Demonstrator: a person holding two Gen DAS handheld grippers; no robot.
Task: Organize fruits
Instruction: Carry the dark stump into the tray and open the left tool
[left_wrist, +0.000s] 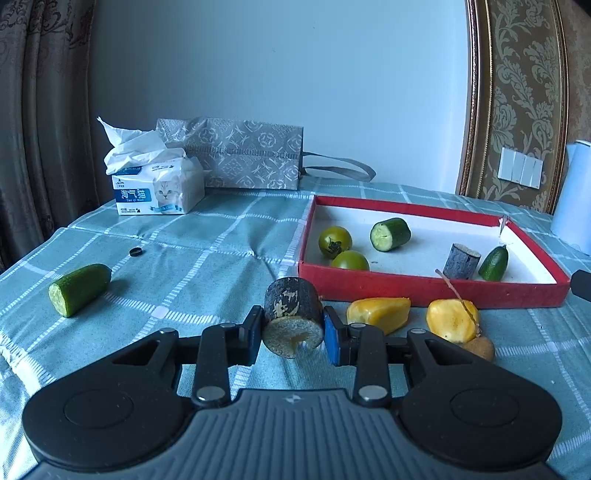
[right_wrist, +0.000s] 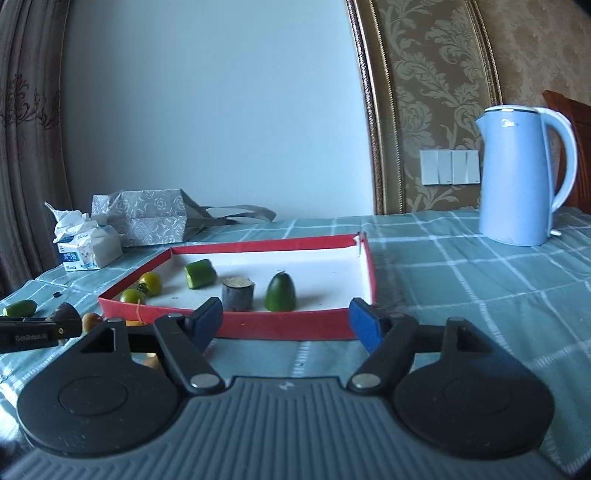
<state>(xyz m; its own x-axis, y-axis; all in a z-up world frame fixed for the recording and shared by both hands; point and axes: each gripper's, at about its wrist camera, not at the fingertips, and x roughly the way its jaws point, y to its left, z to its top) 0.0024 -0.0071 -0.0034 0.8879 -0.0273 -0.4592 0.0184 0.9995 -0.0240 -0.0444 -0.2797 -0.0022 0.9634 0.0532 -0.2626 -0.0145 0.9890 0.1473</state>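
Between my left hand-held gripper pads: dark sugarcane chunk, clamped. Right hand-held gripper wide, empty. Next (my judgement): carry chunk over red tray wall.

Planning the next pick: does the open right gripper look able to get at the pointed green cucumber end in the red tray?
Probably yes: the right gripper is open and empty, facing the cucumber end; only the red tray's low front wall intervenes.

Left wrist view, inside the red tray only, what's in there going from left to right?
Two green tomatoes close together, cucumber chunk lying cut face forward, dark upright stub, cucumber tip beside the stub, all in the red tray.
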